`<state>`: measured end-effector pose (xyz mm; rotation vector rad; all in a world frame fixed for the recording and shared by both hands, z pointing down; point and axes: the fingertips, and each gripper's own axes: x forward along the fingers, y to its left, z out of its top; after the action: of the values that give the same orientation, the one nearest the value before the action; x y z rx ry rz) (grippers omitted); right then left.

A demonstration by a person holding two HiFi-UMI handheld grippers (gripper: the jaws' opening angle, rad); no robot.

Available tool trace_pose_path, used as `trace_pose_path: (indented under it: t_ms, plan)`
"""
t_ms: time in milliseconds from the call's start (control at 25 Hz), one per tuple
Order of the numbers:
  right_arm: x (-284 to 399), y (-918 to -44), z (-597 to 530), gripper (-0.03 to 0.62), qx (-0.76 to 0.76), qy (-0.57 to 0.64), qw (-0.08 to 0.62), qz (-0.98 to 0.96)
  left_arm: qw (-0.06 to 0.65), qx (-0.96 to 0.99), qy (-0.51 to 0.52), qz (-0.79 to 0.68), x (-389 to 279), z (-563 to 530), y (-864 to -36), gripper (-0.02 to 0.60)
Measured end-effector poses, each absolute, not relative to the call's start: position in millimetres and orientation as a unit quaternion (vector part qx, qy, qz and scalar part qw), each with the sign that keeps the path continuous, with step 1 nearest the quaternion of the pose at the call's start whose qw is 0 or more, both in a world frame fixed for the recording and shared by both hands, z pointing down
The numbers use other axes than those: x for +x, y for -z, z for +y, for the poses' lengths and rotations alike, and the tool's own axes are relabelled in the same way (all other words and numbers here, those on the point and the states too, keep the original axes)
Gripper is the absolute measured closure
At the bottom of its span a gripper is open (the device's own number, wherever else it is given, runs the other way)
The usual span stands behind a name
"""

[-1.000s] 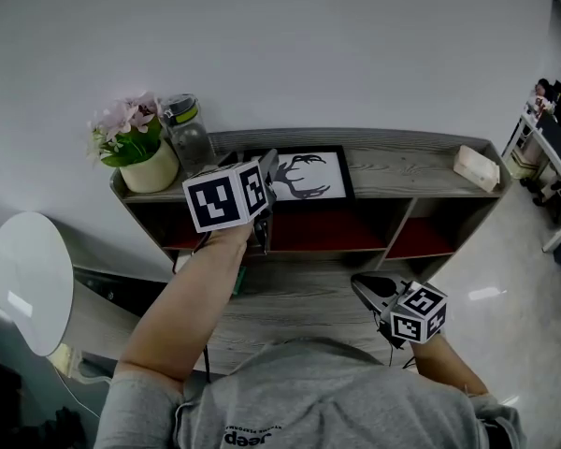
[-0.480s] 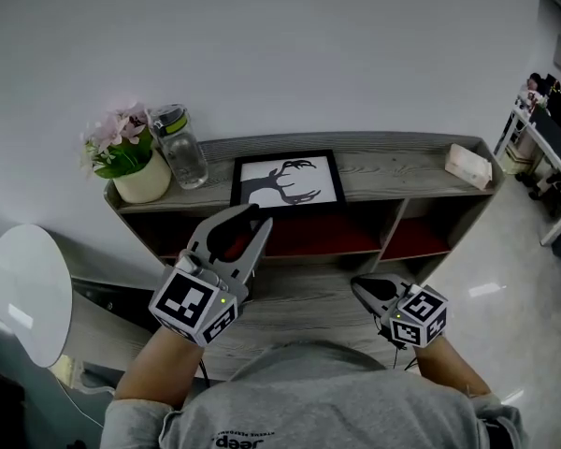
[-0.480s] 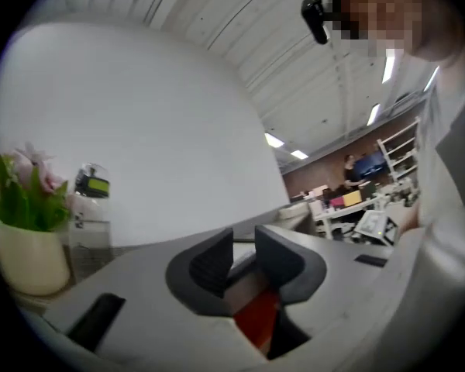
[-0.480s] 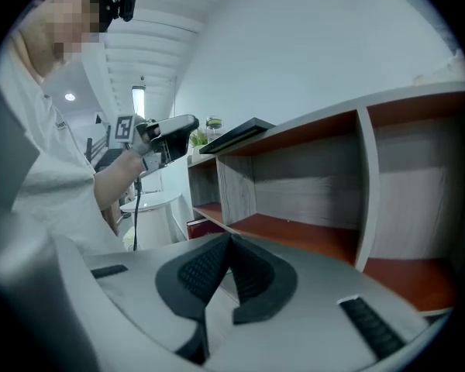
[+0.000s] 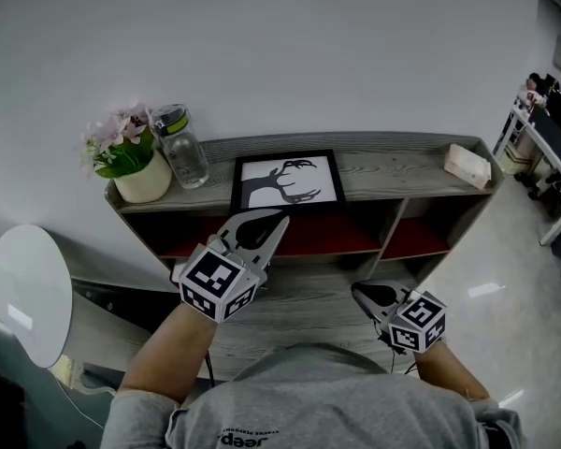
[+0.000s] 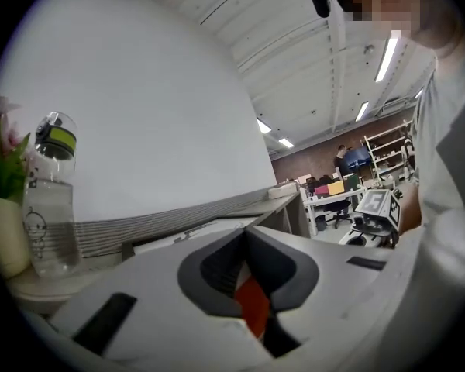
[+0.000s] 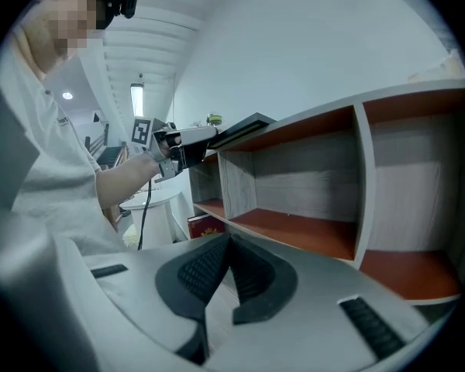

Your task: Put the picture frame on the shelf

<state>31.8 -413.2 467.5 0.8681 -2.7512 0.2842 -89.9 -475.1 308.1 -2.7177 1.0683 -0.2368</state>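
The black picture frame [image 5: 288,181] with a deer print lies flat on top of the grey wooden shelf [image 5: 402,171]. It shows as a pale slab [image 6: 187,237] in the left gripper view. My left gripper [image 5: 279,221] hovers in front of the shelf, below the frame and apart from it. Its jaws have just been closing and now meet with nothing between them [image 6: 246,235]. My right gripper [image 5: 358,291] stays low at the right, shut and empty [image 7: 229,242], facing the red-lined shelf compartments [image 7: 310,235].
A flower pot [image 5: 140,171] and a clear bottle [image 5: 182,148] stand on the shelf top's left end, and a pale box [image 5: 470,165] at its right end. A round white table [image 5: 23,283] is at the left. A book [image 7: 205,225] sits low by the shelf.
My left gripper has drawn back from the frame toward me, dropped lower, rolled over and closed its jaws. The frame stays flat on the shelf top. The right gripper has hardly moved.
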Motion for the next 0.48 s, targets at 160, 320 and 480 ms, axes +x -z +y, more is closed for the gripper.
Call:
trace_pose_path:
  t_ms: [160, 320, 480]
  plan:
    - [37.5, -467.9, -413.2, 0.585, 0.304, -0.099, 0.120, -0.940, 0.117, -0.924, 0.084, 0.354, -86.2, -478.7, -309.4, 0.568]
    - [39.8, -467.8, -414.0, 0.585, 0.307, -0.099, 0.120, -0.939, 0.117, -0.928, 0.081, 0.345, -80.0, -479.0, -311.6, 0.565]
    - [38.0, -464.7, -413.9, 0.585, 0.306, -0.098, 0.119, -0.940, 0.109, -0.930, 0.079, 0.341, -78.3, -478.9, -311.1, 0.565]
